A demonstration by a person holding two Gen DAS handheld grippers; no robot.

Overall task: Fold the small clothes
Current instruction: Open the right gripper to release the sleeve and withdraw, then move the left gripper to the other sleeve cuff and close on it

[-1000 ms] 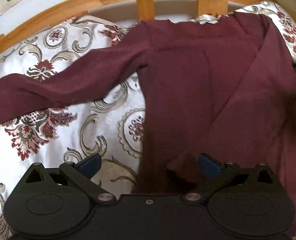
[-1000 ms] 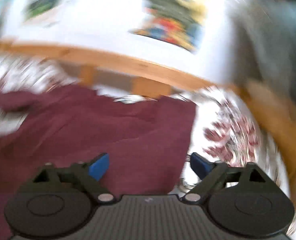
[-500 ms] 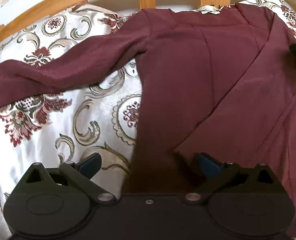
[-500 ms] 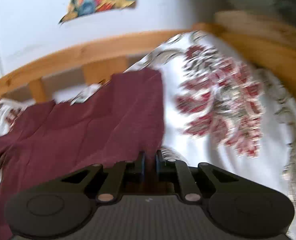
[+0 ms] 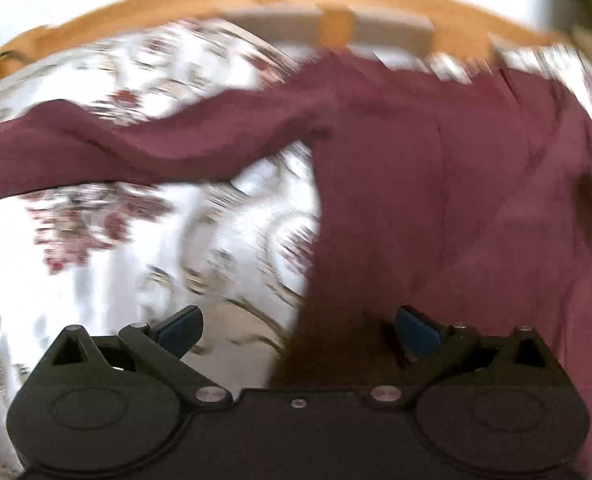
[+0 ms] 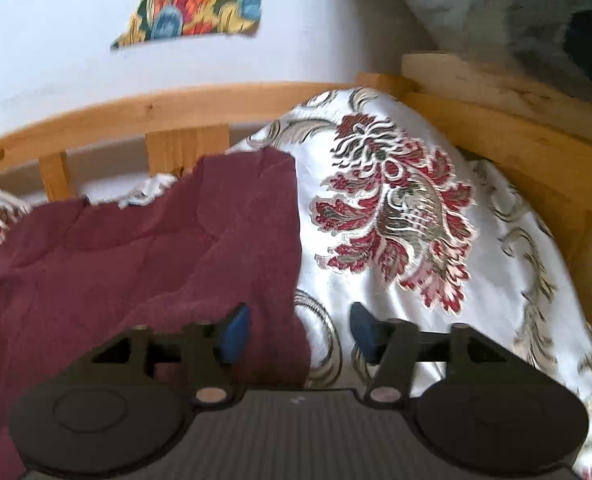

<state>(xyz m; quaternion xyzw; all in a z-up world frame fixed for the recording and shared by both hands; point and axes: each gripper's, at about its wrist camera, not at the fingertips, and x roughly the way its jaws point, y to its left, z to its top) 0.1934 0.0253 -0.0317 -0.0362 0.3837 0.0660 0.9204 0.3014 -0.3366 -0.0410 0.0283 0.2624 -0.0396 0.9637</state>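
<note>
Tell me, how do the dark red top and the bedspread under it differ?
The top is plain maroon; the bedspread is shiny white with red and gold flourishes. The top looks matte and soft, the bedspread glossy. The top lies over only part of the bedspread, one sleeve stretched out sideways. Both are wrinkled cloth.

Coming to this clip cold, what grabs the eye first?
A maroon long-sleeved top spread on a floral bedspread, one sleeve stretched out leftward. Behind runs a wooden bed rail. The right gripper is opening over the top's edge; the left gripper stands open.
</note>
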